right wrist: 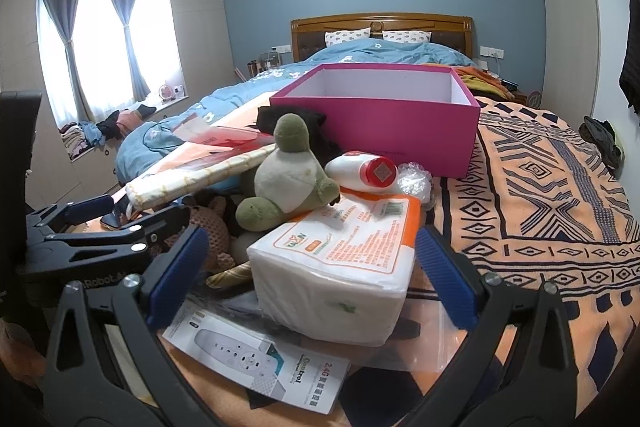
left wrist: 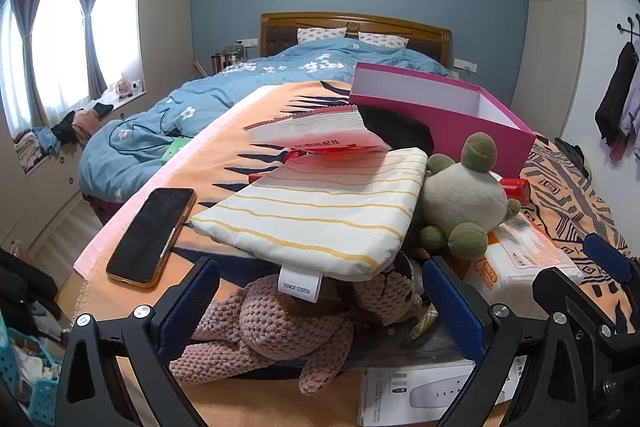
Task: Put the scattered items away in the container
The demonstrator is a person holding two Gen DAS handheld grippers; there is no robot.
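Left wrist view: the left gripper (left wrist: 320,303) has its fingers spread, empty, either side of a knitted bear (left wrist: 280,323) lying under a striped cloth (left wrist: 320,211). The cloth's long axis runs toward the pink box (left wrist: 460,111), which sits open at the far right. A phone (left wrist: 152,235) lies left.

Right wrist view: the right gripper (right wrist: 312,275), fingers spread, flanks a tissue pack (right wrist: 340,263) whose long axis points toward the box (right wrist: 380,123). A frog (right wrist: 288,175) and a bottle (right wrist: 364,169) lie between them.

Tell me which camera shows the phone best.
The left wrist view. There the phone lies face up in full on the orange blanket, beside the striped cloth. In the right wrist view only a dark corner of it peeks out behind the left hand-held gripper.
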